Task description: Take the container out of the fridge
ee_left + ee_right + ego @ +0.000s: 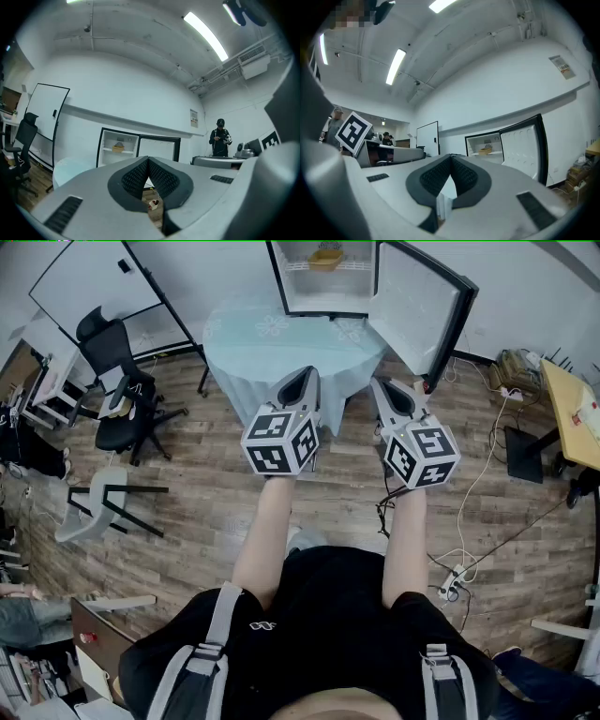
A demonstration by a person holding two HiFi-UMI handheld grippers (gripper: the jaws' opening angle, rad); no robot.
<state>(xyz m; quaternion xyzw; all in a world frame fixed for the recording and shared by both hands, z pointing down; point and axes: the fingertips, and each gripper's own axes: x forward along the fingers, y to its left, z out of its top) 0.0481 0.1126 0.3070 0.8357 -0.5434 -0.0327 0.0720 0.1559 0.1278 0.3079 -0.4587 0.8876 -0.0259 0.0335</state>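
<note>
A black office chair [108,343] and a whiteboard [94,282] are seen at the far left of a room with a wooden floor. The left claw [302,381] is held out above the floor, just short of a round table [253,343] draped in a pale blue cloth. Its jaws are brought together at the tips and nothing is caught between them. Beyond the table, against the far wall, a small fridge [300,292] is shown standing open. The container [325,257], small, shallow and yellowish, is seen on the upper shelf inside, about midway along it and well apart from both claws. The right claw [384,388] is held level with the left one, and its jaws are likewise pressed together with nothing in them. The fridge door [412,306] is swung wide to the right, so the shelf is left unblocked from the near side.

The container is judged to be light and fairly stiff, though its material and contents cannot be made out from here. Its near rim is thought the best place to be gripped, with one jaw inside the wall and one outside. A thin wall may be bent by a hard squeeze, and anything loose inside may be spilled if the container is tipped while being drawn off the shelf.
</note>
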